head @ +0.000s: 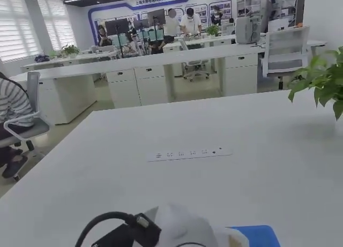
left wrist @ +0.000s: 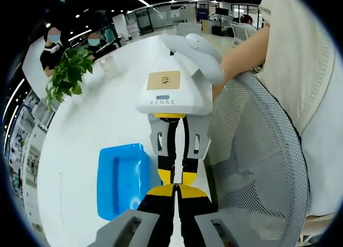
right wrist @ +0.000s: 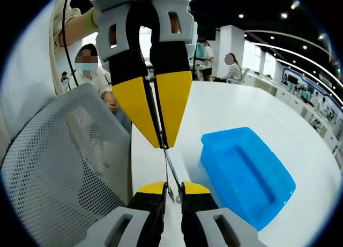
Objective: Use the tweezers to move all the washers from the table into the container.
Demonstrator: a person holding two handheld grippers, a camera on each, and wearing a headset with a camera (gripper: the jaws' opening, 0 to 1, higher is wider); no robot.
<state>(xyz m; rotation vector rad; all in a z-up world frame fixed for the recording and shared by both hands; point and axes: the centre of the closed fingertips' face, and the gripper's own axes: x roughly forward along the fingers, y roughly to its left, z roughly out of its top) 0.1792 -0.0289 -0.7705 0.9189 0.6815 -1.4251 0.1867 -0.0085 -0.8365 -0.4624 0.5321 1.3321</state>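
Two grippers, the left gripper (right wrist: 161, 142) and the right gripper (right wrist: 172, 192), both pinch the thin tweezers (right wrist: 167, 166) just beside the blue container (right wrist: 246, 174); getting a good hold seems the step, then reaching for a washer.

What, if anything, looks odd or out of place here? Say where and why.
One oddity: the tweezers are pinched from both ends, the left gripper on one, the right gripper on the other, tip to tip, beside the container. Held so, they probably cannot pick anything up.
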